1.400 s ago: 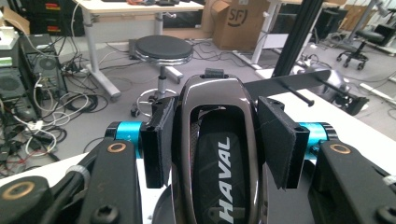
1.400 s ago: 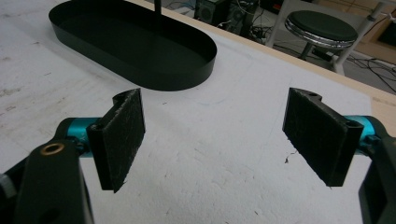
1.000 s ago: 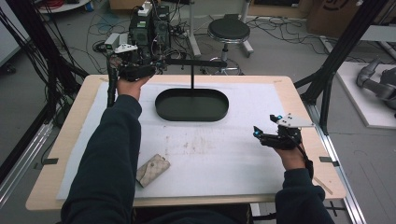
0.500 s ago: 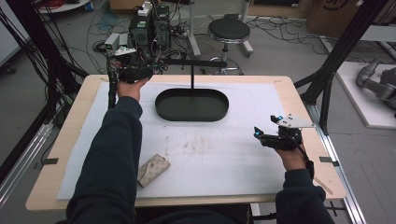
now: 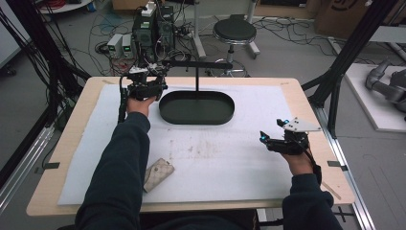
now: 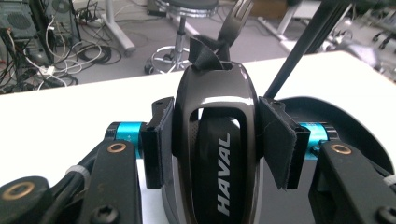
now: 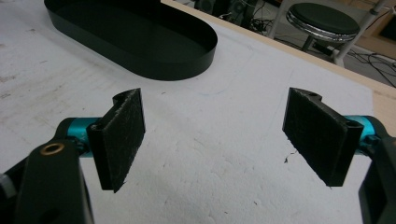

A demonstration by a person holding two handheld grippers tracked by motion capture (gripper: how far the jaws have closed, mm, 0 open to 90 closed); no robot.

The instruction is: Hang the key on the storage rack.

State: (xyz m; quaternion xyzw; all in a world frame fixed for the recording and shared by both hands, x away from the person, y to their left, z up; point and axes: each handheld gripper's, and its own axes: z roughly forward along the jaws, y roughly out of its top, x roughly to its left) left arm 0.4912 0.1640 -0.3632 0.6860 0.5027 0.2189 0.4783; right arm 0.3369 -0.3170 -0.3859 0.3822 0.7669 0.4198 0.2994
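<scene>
Near the front edge, a small pouch (image 5: 158, 174) lying unused; further right, right gripper (image 5: 266, 139) hovering with jaws apart, nothing between them.

Farther back, left gripper (image 5: 152, 79) clamped on a glossy black key fob (image 6: 215, 140) beside the stand (image 5: 197, 65) above the oval tray (image 5: 196, 108). Risk: slick shell slipping sideways, strap snagging the stand's post.

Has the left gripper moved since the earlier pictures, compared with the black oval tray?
Yes. The left gripper, shut on a black key fob, has come slightly down and nearer the left end of the black oval tray.
</scene>
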